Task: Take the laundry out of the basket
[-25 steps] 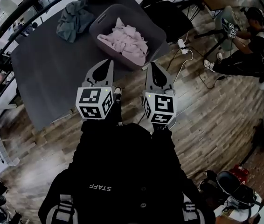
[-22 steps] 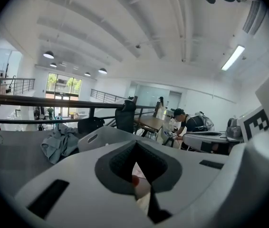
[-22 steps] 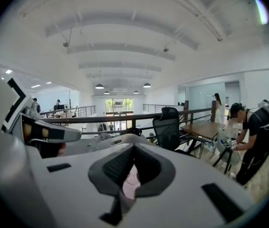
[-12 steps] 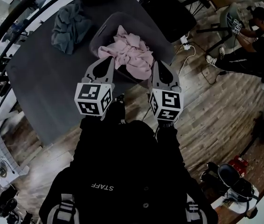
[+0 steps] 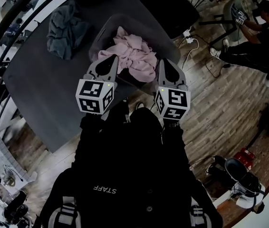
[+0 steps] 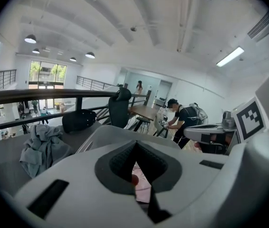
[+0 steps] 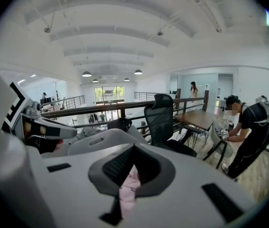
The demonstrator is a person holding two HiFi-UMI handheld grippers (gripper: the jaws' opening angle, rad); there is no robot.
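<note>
An open loft office with a railing; a dark grey table [image 5: 34,84] stands in front of the person.

Both pairs of fingers are pressed together, with nothing pinched. In the left gripper view the pads [image 6: 120,163] meet in a narrow V, and only a sliver of pink cloth shows through it, lying beyond them. The right gripper view reads the same way: pads closed, pink visible past them, not between them.

From the head view, the left gripper [image 5: 114,59] and the right gripper [image 5: 163,61] hang side by side, tips pointing forward and down at the near side of the grey basket [image 5: 98,36]. The pink laundry [image 5: 135,56] is heaped inside it, rising above the rim. It lies ahead of and below both tips, and mostly in the space between them. The left tip sits over the heap's near-left edge; the right tip is just beside its near-right lobe. Neither looks clearly nearer, and I cannot tell whether either touches the cloth.

The heap's longer run goes slantwise, from far-left to near-right, so it lies across the line of approach. By my reading, the jaws must spread before either can take a fold.

A grey-blue garment [image 5: 62,26] lies on the table just left of the basket.
</note>
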